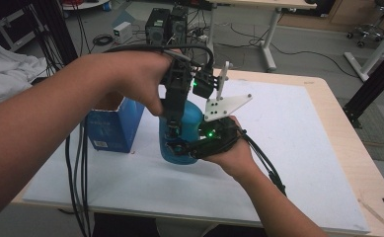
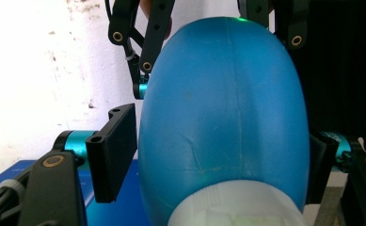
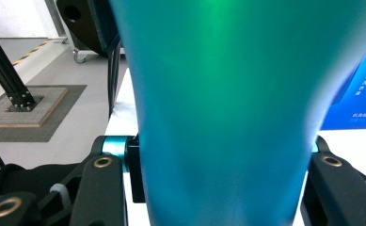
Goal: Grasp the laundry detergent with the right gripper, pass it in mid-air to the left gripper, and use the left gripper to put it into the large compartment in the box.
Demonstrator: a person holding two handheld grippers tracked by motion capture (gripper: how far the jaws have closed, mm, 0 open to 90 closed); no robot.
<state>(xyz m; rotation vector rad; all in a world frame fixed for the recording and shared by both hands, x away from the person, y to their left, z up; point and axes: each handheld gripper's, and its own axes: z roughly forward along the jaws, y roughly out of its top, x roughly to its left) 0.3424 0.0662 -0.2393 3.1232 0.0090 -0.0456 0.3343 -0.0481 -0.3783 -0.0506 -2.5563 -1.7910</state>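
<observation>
Bottle [image 1: 182,133] upright on mat [image 1: 288,148], clamped low by right gripper [image 1: 179,147]. Left gripper [image 1: 172,118] straddles top, left pad not touching. Top grip pending; box [image 1: 113,129] beside.

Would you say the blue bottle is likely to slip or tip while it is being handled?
The blue bottle looks smooth, glossy and rounded, so it is probably somewhat slippery. Its surface shows faint creases, suggesting thin plastic that may flex. It is tall for its base, so a push could tip it.

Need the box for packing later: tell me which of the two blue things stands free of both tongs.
The blue box, square-sided, at the mat's left. The rounded blue bottle beside it sits between both tongs.
</observation>
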